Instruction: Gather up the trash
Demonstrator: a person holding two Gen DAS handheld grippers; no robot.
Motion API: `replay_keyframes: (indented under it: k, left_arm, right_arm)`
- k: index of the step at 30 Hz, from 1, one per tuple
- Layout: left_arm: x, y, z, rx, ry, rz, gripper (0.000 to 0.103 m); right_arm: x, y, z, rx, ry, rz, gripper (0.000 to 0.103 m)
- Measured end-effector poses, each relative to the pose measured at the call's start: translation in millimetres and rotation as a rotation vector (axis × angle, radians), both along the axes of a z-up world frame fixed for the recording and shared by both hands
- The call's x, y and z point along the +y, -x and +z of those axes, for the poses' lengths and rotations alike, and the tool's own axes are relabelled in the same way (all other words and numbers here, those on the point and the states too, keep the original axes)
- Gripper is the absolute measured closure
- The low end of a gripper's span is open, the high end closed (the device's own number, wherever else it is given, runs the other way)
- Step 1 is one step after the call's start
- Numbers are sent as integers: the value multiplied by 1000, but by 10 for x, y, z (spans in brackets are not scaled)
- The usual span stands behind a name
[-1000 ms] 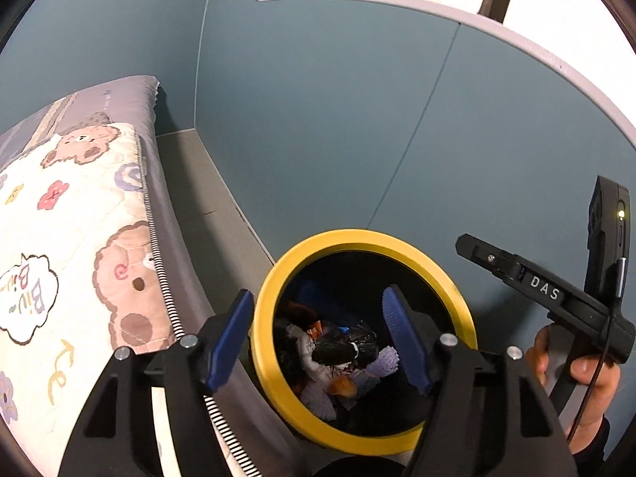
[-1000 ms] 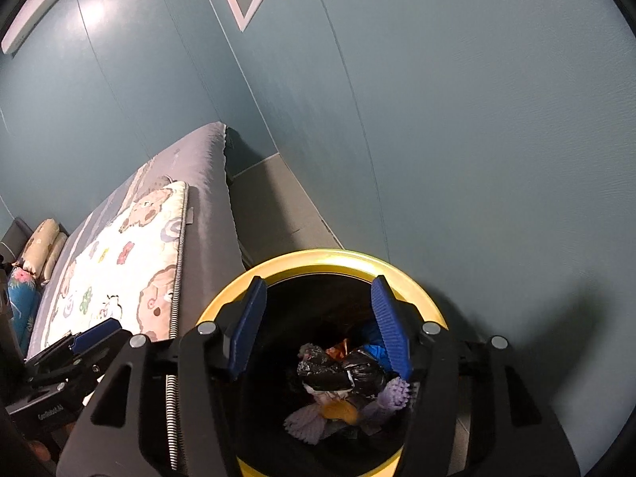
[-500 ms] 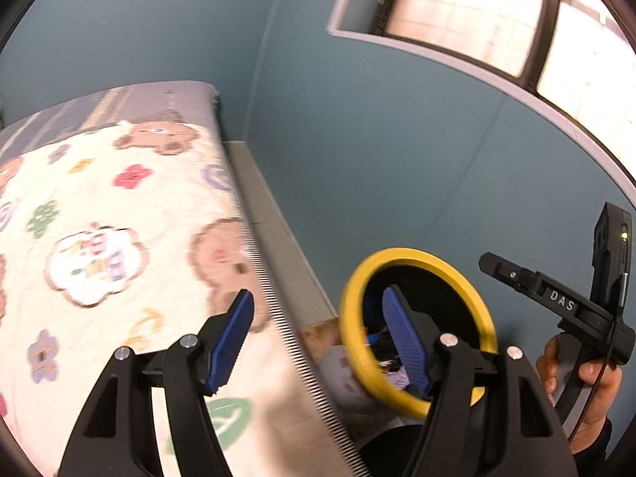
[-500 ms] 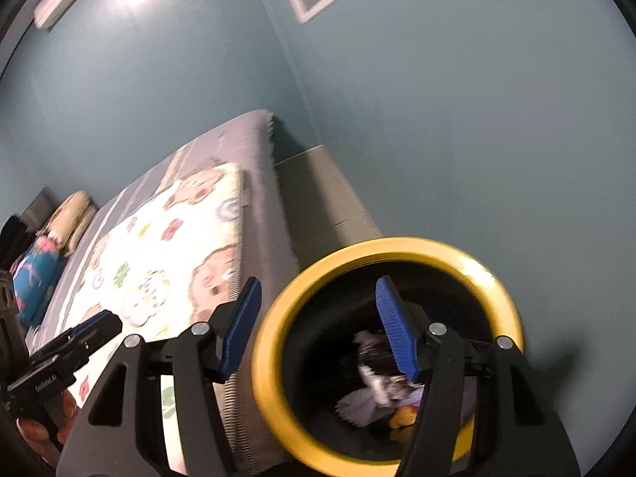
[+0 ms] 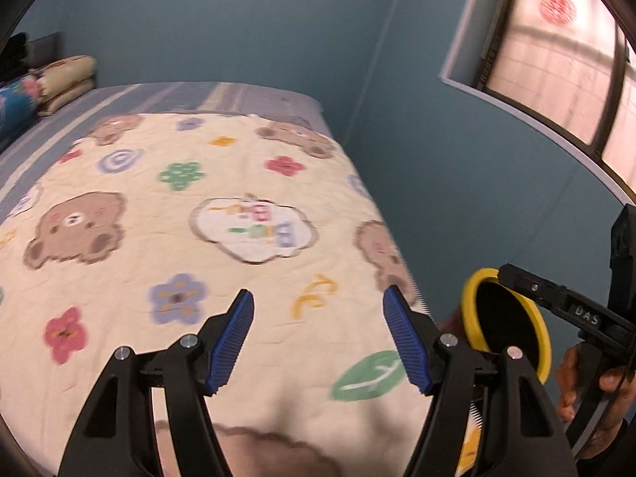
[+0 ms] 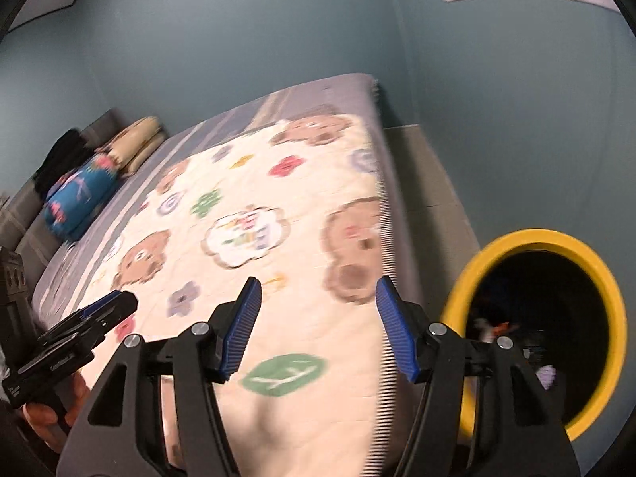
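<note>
Both views have swung off the bin (image 6: 596,278) and onto the bed: a second ago each gripper sat right over the yellow rim, now the bin is off at the right edge of both views, beside the bed. Left gripper (image 5: 318,334) over the near end of the quilt (image 5: 238,183), jaws apart, nothing between them. Right gripper (image 6: 318,326) same: jaws apart and empty, a bit wider than a second ago. Right hand (image 5: 584,377) visible at the left view's right edge, next to the bin. Trash (image 6: 544,373) sits inside the bin, blurred. Past the quilt, at the far end of the bed: blue pillow (image 6: 79,198) and folded beige blanket (image 6: 135,139). Window (image 5: 556,59) in the wall above the bin.
</note>
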State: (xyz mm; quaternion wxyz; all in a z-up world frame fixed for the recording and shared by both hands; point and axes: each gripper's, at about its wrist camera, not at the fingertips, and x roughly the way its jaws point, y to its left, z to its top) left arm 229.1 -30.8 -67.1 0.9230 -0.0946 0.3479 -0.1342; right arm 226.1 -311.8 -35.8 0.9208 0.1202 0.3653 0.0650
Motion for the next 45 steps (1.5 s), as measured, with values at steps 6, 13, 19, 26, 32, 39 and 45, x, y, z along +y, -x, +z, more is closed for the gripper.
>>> replay_keyframes:
  k: [6, 13, 19, 26, 32, 39, 45]
  left_arm:
    - [470, 258, 79, -78, 3, 83, 26]
    - [640, 647, 327, -209, -29, 129, 8]
    - [616, 1047, 558, -323, -42, 155, 8]
    - [607, 1392, 678, -413, -36, 215, 8]
    - [582, 1509, 693, -442, -39, 230, 8]
    - [520, 1546, 668, -462, -60, 225, 8]
    - [513, 1538, 644, -456, -63, 223, 8]
  right_arm:
    - [479, 138, 109, -36, 6, 59, 29]
    - [677, 391, 350, -158, -13, 52, 8]
    - [735, 713, 593, -295, -11, 22, 8]
    - [803, 1101, 713, -430, 40, -17, 8]
    - [798, 1269, 701, -502, 69, -65, 8]
    - [766, 1333, 603, -500, 93, -96, 8]
    - [757, 1279, 540, -485, 97, -95, 8]
